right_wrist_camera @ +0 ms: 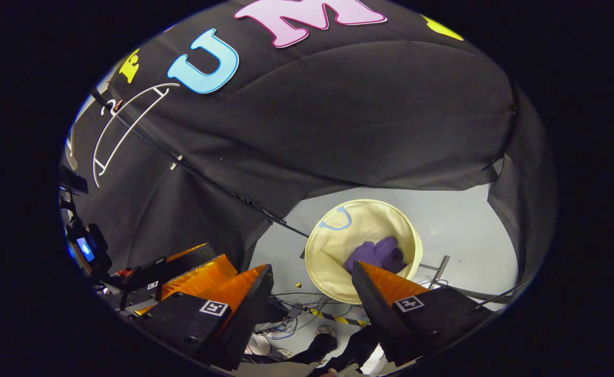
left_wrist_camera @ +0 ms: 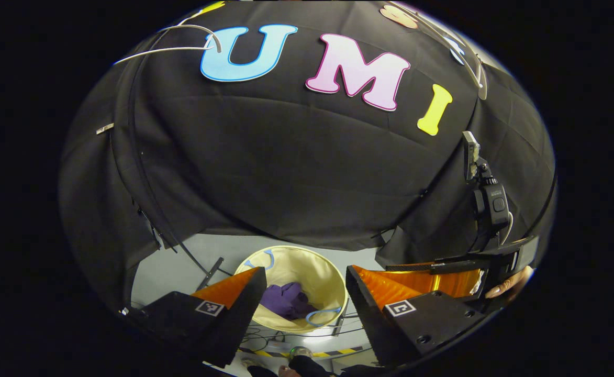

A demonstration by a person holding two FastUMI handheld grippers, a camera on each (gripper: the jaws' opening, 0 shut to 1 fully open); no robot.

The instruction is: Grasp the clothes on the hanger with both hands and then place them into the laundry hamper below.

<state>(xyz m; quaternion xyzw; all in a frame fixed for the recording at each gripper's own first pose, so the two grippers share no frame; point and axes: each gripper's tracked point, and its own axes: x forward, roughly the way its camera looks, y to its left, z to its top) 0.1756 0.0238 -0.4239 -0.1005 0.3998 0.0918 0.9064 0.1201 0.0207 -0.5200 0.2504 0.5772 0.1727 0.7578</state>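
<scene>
Two grippers hang above a cream laundry hamper (left_wrist_camera: 327,272) that stands on the pale grey floor (right_wrist_camera: 453,220) far below; both cameras look down past their own fingers into it. In the left gripper view the left gripper (left_wrist_camera: 305,303) has its black-and-orange fingers spread wide with nothing between them; through the gap the hamper's round mouth shows, and purple clothes (left_wrist_camera: 287,300) lie crumpled inside it, toward the near side, beside a blue loop handle (left_wrist_camera: 321,314) on the rim. At the right of that view the right gripper (left_wrist_camera: 458,277) appears farther off, held by a hand (left_wrist_camera: 508,285) at the edge; from there I cannot tell how its fingers stand.

In the right gripper view the right gripper (right_wrist_camera: 312,298) is also wide apart and holds nothing; its right finger (right_wrist_camera: 385,298) overlaps the near rim of the hamper (right_wrist_camera: 327,251), and the purple clothes (right_wrist_camera: 375,254) sit in the bottom just above that fingertip. A second blue handle (right_wrist_camera: 336,222) lies on the far inner wall. To the left in this view the left gripper (right_wrist_camera: 191,272) shows as an orange and black body, near the right gripper's own left finger.

One white hanger (left_wrist_camera: 181,44) hangs bare high on the left against the black cloth wall in the left gripper view; it shows again at upper left in the right gripper view (right_wrist_camera: 123,125), on a dark rail. Loose cables (right_wrist_camera: 291,309) and a strip of yellow-black tape (left_wrist_camera: 307,353) lie on the floor near the hamper's base; shoes and dark trouser legs (right_wrist_camera: 338,345) of a person show at the bottom.
</scene>
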